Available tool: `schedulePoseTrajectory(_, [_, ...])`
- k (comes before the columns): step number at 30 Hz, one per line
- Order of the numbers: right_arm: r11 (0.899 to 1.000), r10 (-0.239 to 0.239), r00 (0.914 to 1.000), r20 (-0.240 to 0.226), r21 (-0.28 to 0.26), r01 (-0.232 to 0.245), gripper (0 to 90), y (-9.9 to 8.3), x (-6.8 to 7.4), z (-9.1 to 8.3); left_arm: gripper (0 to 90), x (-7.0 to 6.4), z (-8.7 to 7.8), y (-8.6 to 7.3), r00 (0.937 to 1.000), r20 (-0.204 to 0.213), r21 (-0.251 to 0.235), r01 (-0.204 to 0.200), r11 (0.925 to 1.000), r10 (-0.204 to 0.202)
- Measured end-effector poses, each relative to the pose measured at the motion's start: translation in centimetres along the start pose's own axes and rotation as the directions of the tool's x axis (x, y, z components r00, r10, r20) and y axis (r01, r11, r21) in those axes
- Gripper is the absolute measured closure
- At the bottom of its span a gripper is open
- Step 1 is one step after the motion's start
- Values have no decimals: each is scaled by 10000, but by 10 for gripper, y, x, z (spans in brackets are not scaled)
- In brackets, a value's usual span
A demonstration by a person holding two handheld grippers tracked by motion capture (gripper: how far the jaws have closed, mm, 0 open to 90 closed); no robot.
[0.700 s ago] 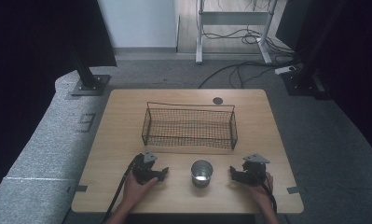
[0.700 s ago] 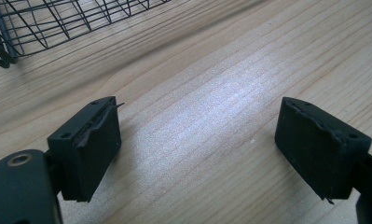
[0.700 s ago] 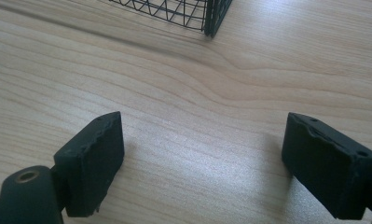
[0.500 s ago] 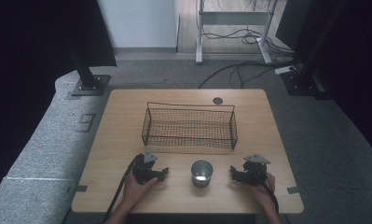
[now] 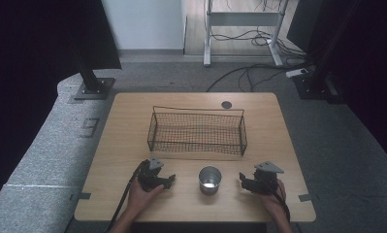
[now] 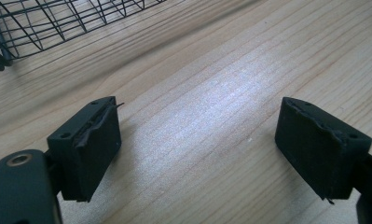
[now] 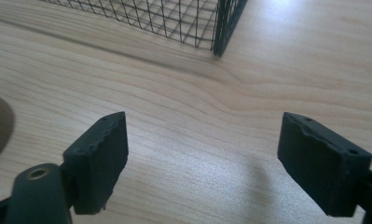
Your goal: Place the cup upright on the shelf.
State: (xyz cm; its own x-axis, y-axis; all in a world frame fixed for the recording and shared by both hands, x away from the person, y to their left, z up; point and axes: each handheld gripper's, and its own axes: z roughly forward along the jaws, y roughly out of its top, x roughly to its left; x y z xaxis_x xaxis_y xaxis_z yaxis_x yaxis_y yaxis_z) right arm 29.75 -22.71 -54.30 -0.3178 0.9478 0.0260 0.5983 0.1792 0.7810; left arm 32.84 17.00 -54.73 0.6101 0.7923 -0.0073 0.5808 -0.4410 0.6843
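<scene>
A metal cup (image 5: 210,180) is seen upright on the bench (image 5: 133,121), near its 6 o'clock edge, with its open mouth pointing straight up and its long axis vertical. A wire basket (image 5: 197,131) stands at 12 o'clock from the cup, well apart from it, its long side running from 9 to 3 o'clock. The left gripper (image 5: 169,180) rests on the bench at 9 o'clock of the cup, the right gripper (image 5: 243,180) at 3 o'clock, each aimed inward at it. Both are released: in each gripper view the jaws are spread wide over bare wood with nothing between them. The work is judged to be at its very start, with the cup not yet approached. For the next move, one gripper would need to be brought to the cup wall, closed on it, and the cup presumably carried to the basket.
</scene>
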Motion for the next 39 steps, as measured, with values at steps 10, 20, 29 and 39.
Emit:
schedulePoseTrajectory(10, [9989, -41, 9975, -707, -467, 8, 179, 5, 5, -14, 144, 0, 0, 0, 10000, -12, -10, 7, 10000, -7])
schedulePoseTrajectory(20, [9929, -365, 9921, -1197, -1165, 225, 200, 13, 19, -31, 143, 0, -1, -1, 10000, -7, -8, 0, 10000, 0])
schedulePoseTrajectory(29, [9848, -494, 9804, -1908, -1731, 159, 198, 21, 34, -49, 143, 0, -1, -1, 10000, -6, -9, 1, 10000, -1])
schedulePoseTrajectory(39, [9800, -492, 9718, -2305, -1992, 24, 196, 28, 44, -53, 143, 0, -1, -1, 10000, -6, -10, -1, 10000, 1])
